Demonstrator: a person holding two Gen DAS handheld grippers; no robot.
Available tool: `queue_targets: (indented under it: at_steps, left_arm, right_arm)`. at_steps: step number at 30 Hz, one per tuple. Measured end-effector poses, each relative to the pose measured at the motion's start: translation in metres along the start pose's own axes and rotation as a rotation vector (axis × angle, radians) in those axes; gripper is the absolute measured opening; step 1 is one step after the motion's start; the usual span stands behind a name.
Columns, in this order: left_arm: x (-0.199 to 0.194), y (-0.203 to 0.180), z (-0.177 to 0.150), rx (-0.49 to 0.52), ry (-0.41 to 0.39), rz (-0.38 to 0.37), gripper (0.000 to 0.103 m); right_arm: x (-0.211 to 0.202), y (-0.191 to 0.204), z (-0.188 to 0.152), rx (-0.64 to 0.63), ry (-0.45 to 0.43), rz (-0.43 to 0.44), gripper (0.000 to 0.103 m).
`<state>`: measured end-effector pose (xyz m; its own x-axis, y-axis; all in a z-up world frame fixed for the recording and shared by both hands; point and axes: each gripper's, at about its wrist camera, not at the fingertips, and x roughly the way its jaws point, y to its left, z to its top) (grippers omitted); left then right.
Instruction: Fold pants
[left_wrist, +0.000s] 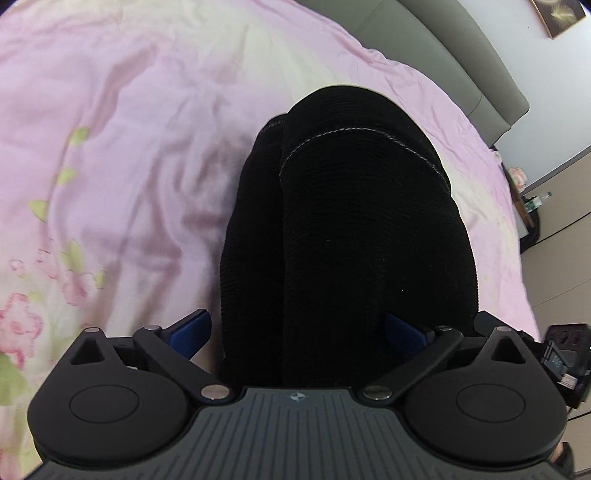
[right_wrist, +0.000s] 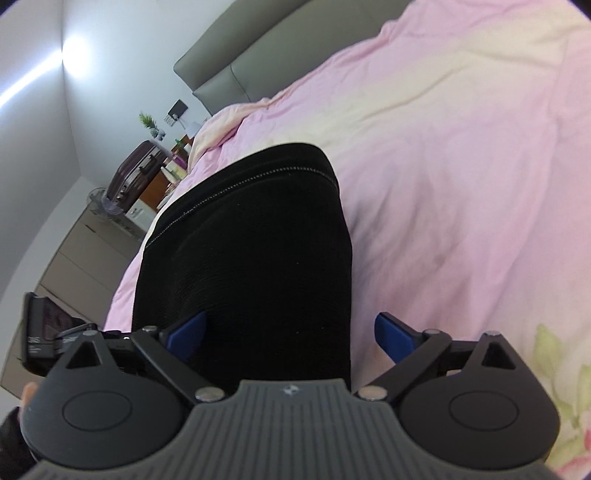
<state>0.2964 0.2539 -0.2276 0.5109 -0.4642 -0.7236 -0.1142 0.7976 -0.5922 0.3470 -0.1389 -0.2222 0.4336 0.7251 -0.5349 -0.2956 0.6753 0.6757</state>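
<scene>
The black ribbed pants (left_wrist: 362, 229) lie folded into a thick stack on the pink bedsheet (left_wrist: 129, 129), a pale stitched seam curving across the top layer. My left gripper (left_wrist: 297, 332) is open, its blue pads (left_wrist: 192, 330) on either side of the stack's near end; the left pad stands clear of the cloth. In the right wrist view the same pants (right_wrist: 247, 240) reach away toward the bed's left edge. My right gripper (right_wrist: 290, 334) is open too, straddling the near end. Its right pad (right_wrist: 391, 336) sits apart from the cloth over the sheet (right_wrist: 461, 166).
A grey padded headboard (left_wrist: 461, 74) (right_wrist: 240, 70) lines the far side of the bed. A dark suitcase (right_wrist: 136, 173), a bedside cabinet and a small plant (right_wrist: 147, 122) stand past the bed's left edge. Floral print marks the sheet (left_wrist: 22, 321) near me.
</scene>
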Motion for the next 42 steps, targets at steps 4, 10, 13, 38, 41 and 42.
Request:
queue_targets:
  at_steps: [4,10,13,38,41,42]
  left_arm:
    - [0.014,0.018,0.004,-0.072,0.042,-0.103,0.103]
    - [0.028,0.031,0.009,-0.109,0.069,-0.197,0.103]
    - [0.035,0.033,0.013,-0.100,0.084,-0.235,0.103]
    - [0.049,-0.002,0.016,0.050,0.102,-0.227,0.103]
    - [0.045,-0.010,0.013,0.061,0.080,-0.213,0.100]
    - [0.043,-0.012,0.013,0.059,0.076,-0.212,0.096]
  right_arm:
    - [0.015,-0.017,0.005,0.075,0.068,0.073,0.098]
    - [0.032,-0.034,0.012,0.126,0.132,0.162,0.098]
    - [0.044,-0.041,0.019,0.154,0.184,0.216,0.098]
    - [0.106,-0.031,0.044,0.096,0.356,0.338,0.089]
    - [0.105,-0.017,0.040,0.074,0.336,0.301,0.084]
    - [0.103,-0.016,0.040,0.071,0.331,0.294,0.083]
